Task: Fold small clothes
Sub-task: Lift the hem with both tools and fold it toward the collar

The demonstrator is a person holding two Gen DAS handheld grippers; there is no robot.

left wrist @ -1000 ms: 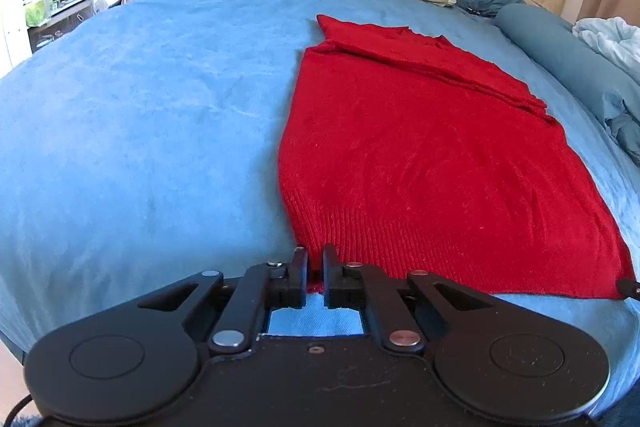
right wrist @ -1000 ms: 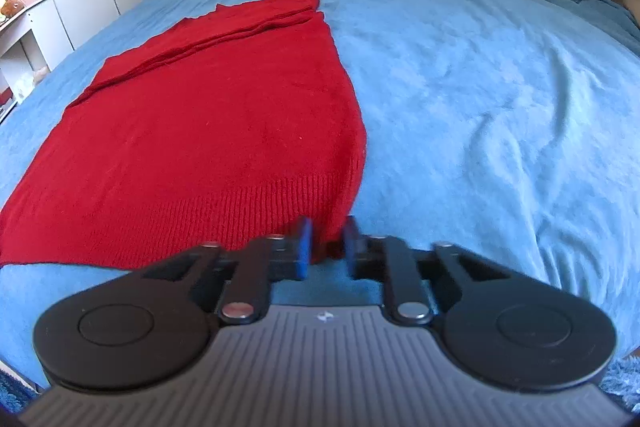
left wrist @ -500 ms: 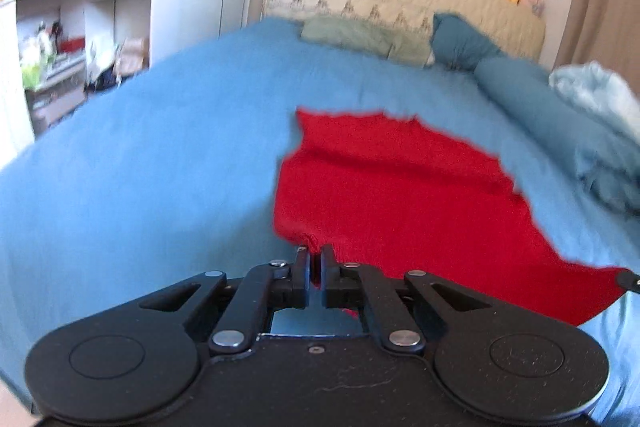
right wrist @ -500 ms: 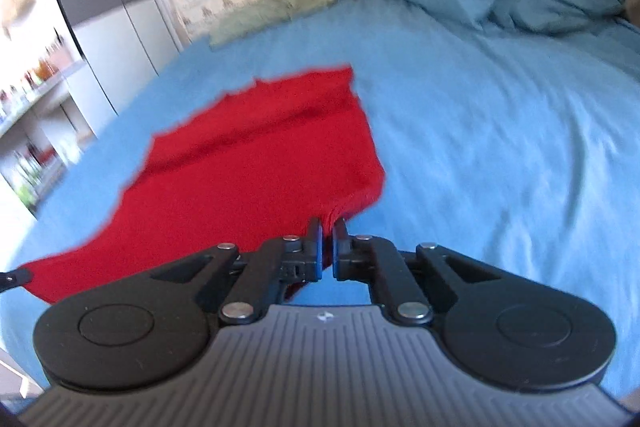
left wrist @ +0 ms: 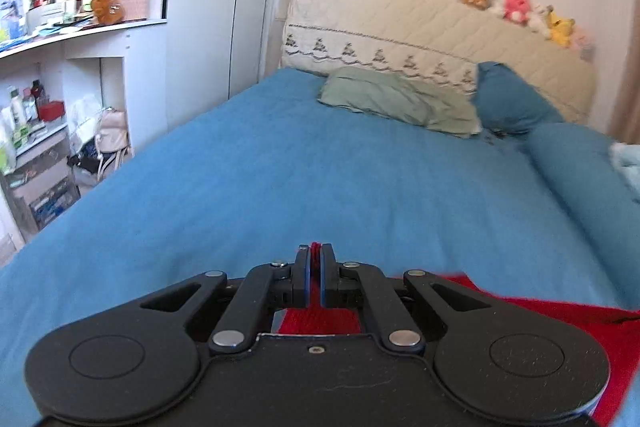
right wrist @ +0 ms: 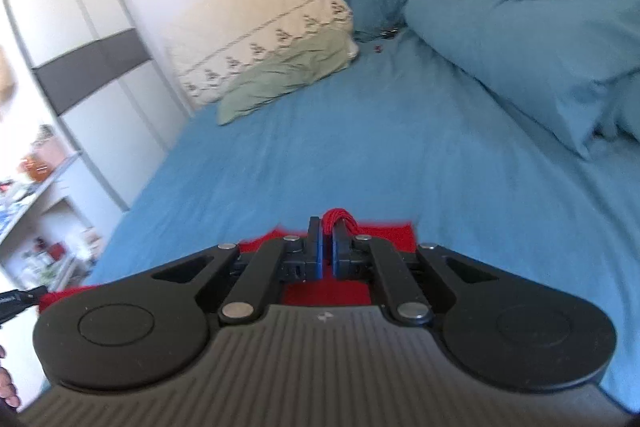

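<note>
Both tools, left tool (left wrist: 315, 277) and right tool (right wrist: 327, 253), pinched the red sweater (right wrist: 340, 219) hem above the bed (left wrist: 280, 187); thin bites risked knit slipping

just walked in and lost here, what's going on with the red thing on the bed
A person is folding a red knit sweater on the blue bed, with a handheld gripper in each hand. The left gripper and the right gripper are each clamped on a bunch of its fabric. Most of the sweater lies below the grippers, largely hidden from both cameras.
</note>
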